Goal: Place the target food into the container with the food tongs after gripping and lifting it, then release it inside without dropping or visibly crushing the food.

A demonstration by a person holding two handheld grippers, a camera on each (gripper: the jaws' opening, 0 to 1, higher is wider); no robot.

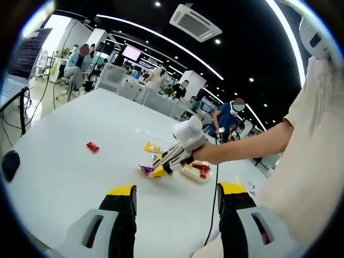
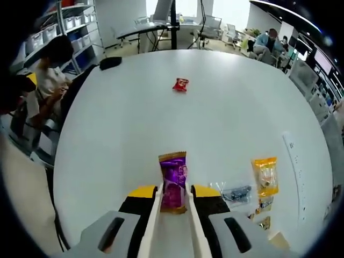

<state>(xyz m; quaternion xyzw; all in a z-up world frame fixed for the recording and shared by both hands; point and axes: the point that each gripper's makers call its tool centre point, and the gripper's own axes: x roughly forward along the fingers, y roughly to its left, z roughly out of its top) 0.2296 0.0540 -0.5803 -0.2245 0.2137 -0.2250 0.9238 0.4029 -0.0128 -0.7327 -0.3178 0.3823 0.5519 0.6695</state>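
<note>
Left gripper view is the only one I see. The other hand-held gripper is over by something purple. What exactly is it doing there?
Observer: In the right gripper view, the right hand-held gripper holds white food tongs, and their two blades flank a purple packet.
Operator: Is it lifted yet?
Observer: It looks to be lying flat on the white table, but I cannot tell for sure.
Operator: Anything close beside it?
Observer: A clear packet lies just off one side, apart from it, with a yellow packet beyond.
</note>
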